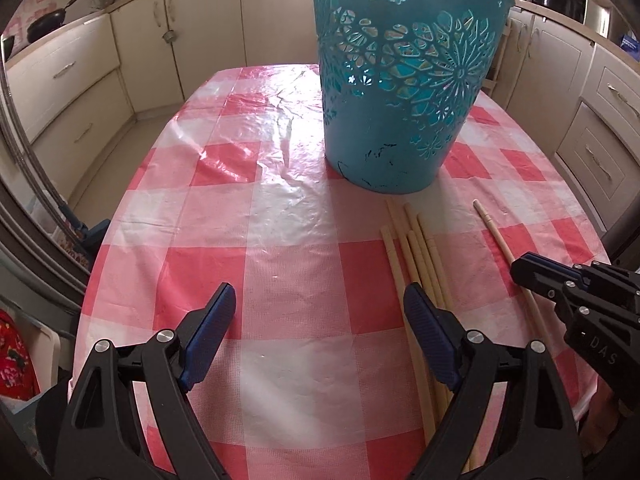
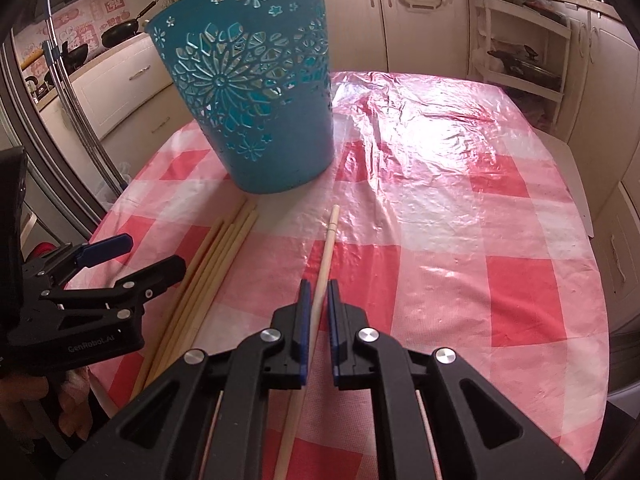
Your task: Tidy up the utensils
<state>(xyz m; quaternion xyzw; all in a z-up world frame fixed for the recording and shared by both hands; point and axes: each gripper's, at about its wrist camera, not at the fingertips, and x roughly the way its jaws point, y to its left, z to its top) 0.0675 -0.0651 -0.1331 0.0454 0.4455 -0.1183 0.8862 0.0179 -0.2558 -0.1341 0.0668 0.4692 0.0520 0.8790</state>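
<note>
A teal cut-out basket (image 1: 404,80) stands upright on the pink checked tablecloth (image 1: 248,208); it also shows in the right wrist view (image 2: 264,92). A bundle of several pale wooden chopsticks (image 1: 420,256) lies in front of it, also in the right wrist view (image 2: 212,256). A single chopstick (image 2: 326,248) lies apart to their right, also in the left wrist view (image 1: 500,240). My right gripper (image 2: 317,292) has its jaws narrowly apart around this single chopstick, not clamped. My left gripper (image 1: 320,308) is open wide and empty, its right finger over the bundle.
Cream kitchen cabinets (image 1: 60,92) surround the table. A black pan (image 1: 48,24) sits on the left counter. A white shelf rack (image 2: 524,52) stands at the back right. The table's edges (image 2: 592,240) curve close on both sides.
</note>
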